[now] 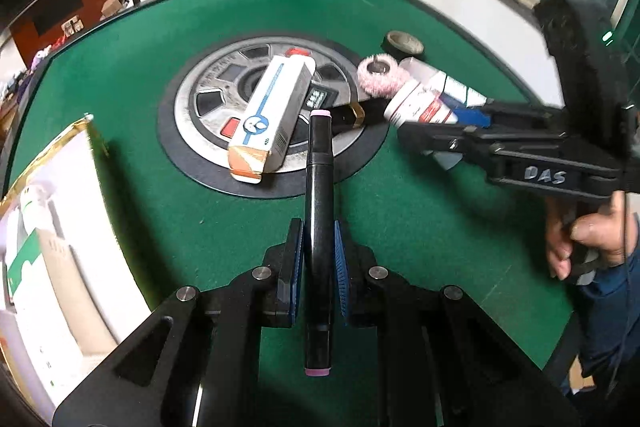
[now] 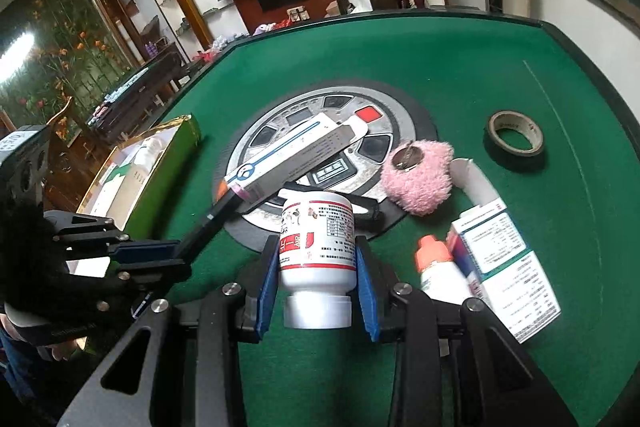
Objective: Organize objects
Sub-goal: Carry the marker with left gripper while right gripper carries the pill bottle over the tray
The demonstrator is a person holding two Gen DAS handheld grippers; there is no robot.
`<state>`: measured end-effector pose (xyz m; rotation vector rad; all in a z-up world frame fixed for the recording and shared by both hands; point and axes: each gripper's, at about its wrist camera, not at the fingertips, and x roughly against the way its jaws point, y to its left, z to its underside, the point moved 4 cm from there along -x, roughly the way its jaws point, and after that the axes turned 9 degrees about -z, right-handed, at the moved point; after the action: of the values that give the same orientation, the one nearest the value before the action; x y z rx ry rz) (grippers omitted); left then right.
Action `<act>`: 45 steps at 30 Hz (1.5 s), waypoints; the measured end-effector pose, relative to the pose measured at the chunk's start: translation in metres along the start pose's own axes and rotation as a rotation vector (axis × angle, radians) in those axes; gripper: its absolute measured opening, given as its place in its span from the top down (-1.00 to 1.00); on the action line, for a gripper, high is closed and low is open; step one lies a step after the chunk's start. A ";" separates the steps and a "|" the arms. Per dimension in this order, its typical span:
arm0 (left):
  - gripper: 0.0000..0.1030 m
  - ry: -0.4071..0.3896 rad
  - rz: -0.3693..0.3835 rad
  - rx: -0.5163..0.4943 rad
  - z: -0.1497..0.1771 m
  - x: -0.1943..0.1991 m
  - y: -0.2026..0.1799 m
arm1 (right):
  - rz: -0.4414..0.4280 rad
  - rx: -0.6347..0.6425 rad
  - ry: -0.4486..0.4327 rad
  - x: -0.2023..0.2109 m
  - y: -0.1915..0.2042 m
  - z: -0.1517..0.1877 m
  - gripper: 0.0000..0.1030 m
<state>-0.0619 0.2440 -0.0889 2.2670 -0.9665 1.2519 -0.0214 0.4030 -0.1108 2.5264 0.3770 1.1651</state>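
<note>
A green felt tabletop (image 1: 200, 235) with a round silver and black hub (image 1: 208, 115) set in its middle carries a scatter of small household things.

The left claw (image 1: 318, 267) is closed on a black marker (image 1: 319, 211) with pink ends, its blue pads (image 1: 341, 263) pressing the barrel on both sides. The marker points forward along the fingers, its far end over the edge of the hub.

The right claw (image 2: 318, 287) grips a white pill bottle (image 2: 318, 239) with a red and white label, held between blue pads (image 2: 366, 291) with its white cap toward the camera. In the left wrist view the same claw (image 1: 416, 135) reaches in from the right side with the bottle (image 1: 416, 103) held near the hub's rim.

A long white and blue carton (image 1: 272, 107) with an orange end lies across the hub. Just right of the hub sits a fluffy pink roll (image 2: 418, 179), and farther right, apart from it, a roll of dark tape (image 2: 515, 138) lies flat on the felt. Near the right claw a small white dropper bottle (image 2: 440, 267) with an orange cap lies beside a white medicine box (image 2: 504, 259) printed with small text.

At the left edge of the tabletop stands an open box (image 2: 168, 163) with green and gold sides, holding white packages.
</note>
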 end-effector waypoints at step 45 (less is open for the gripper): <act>0.72 -0.176 0.033 0.393 0.028 0.072 0.171 | -0.210 0.065 0.003 -0.088 0.169 -0.052 0.32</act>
<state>-0.1423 0.0806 -0.0435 2.7105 -0.8797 1.3742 -0.0999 0.2261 -0.0711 2.4677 0.6729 1.0929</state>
